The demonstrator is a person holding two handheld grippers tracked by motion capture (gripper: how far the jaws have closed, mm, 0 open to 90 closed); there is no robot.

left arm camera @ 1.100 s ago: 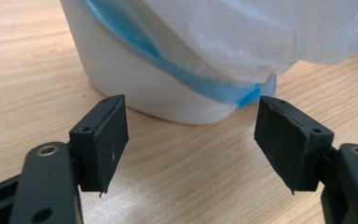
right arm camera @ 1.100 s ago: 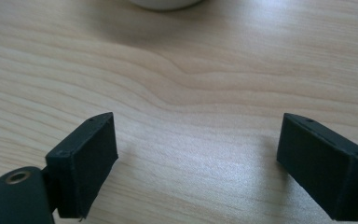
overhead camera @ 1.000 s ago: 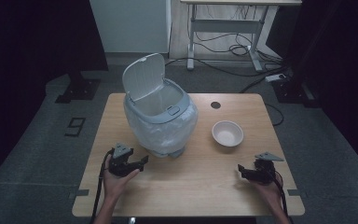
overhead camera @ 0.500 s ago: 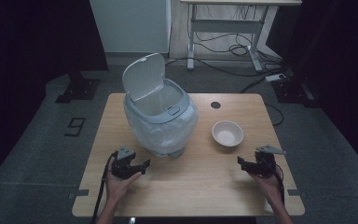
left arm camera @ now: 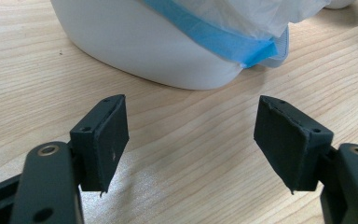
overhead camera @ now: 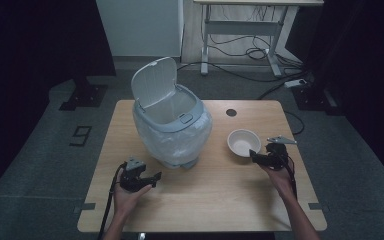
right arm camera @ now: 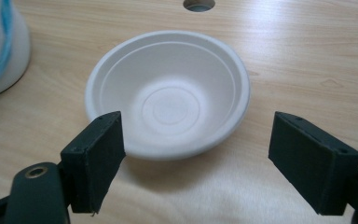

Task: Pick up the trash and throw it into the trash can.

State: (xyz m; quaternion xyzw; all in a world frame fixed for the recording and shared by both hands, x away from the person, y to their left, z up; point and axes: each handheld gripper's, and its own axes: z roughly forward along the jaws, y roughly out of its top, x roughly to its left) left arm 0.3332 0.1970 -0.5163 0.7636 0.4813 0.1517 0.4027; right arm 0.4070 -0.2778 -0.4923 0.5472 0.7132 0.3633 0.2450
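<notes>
A white lidded bin [overhead camera: 172,127] with its lid up and a plastic liner stands on the wooden table [overhead camera: 215,200]; its base [left arm camera: 144,51] shows a blue liner band in the left gripper view. A white paper bowl [overhead camera: 243,142] sits to its right. My left gripper [overhead camera: 155,179] rests low in front of the bin, open and empty [left arm camera: 191,135]. My right gripper [overhead camera: 254,156] is just short of the bowl's near rim. It is open [right arm camera: 196,149], its jaws have just closed slightly, and the bowl [right arm camera: 168,93] lies beyond the pads, untouched.
A round cable hole [overhead camera: 231,112] is in the table behind the bowl. A desk frame with cables [overhead camera: 250,45] stands on the floor beyond the table. Bare wood lies between my two hands.
My right gripper has moved left and forward, up to the bowl's near edge. The left gripper, the bin and the bowl have kept their places.
</notes>
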